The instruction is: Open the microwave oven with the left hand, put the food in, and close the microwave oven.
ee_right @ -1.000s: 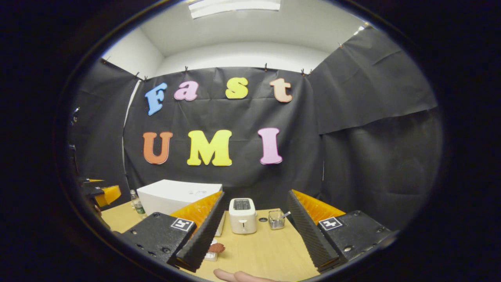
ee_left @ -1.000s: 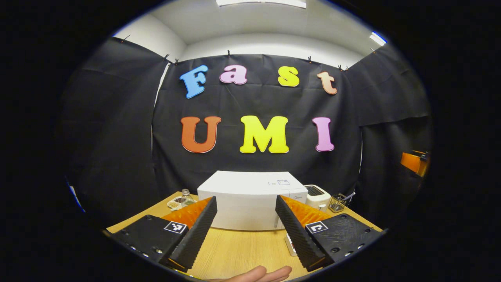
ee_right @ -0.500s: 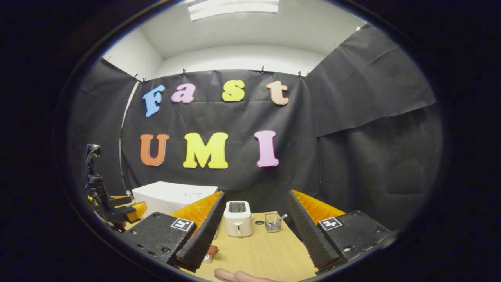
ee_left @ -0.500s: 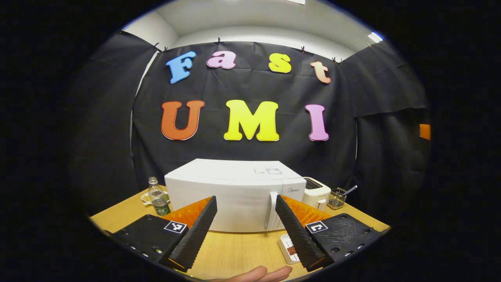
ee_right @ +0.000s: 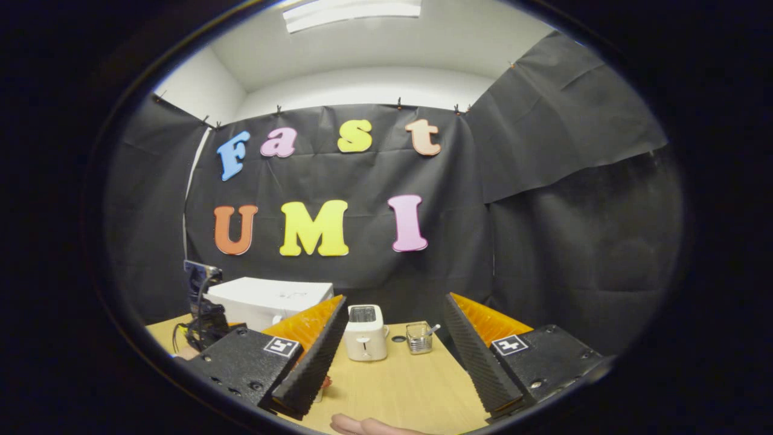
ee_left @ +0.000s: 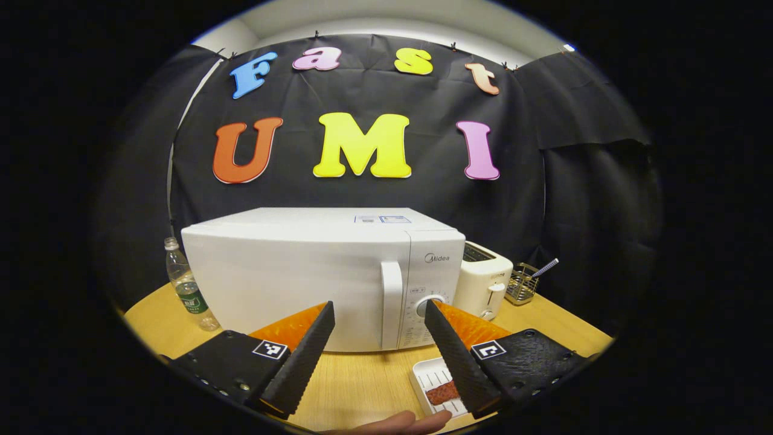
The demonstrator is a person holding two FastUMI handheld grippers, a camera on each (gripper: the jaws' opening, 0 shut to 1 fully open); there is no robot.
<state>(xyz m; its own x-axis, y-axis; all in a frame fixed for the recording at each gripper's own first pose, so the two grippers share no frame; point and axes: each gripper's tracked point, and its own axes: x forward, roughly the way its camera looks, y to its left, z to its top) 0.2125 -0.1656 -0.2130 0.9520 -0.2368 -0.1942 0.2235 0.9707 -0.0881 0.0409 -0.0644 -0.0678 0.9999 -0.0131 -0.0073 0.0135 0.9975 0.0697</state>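
Microwave oven (ee_left: pixel 326 278) shut on the tabletop (ee_left: pixel 362 386), just ahead of left claw (ee_left: pixel 377 350), released, handle (ee_left: pixel 391 305) between the fingers. Opening step in hand. Next: reach, clench handle, pull. Food tray (ee_left: pixel 436 386) under its right finger. Right claw (ee_right: pixel 389 356) released, idle.

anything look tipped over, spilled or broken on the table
Nothing stands out. The microwave sits square with its door shut, the bottle and toaster stand upright, and the food tray lies flat in front.

Left gripper view close before the microwave (ee_left: pixel 320 275) front; right gripper view farther back, seemingly rightward, sharing toaster (ee_right: pixel 364 332).
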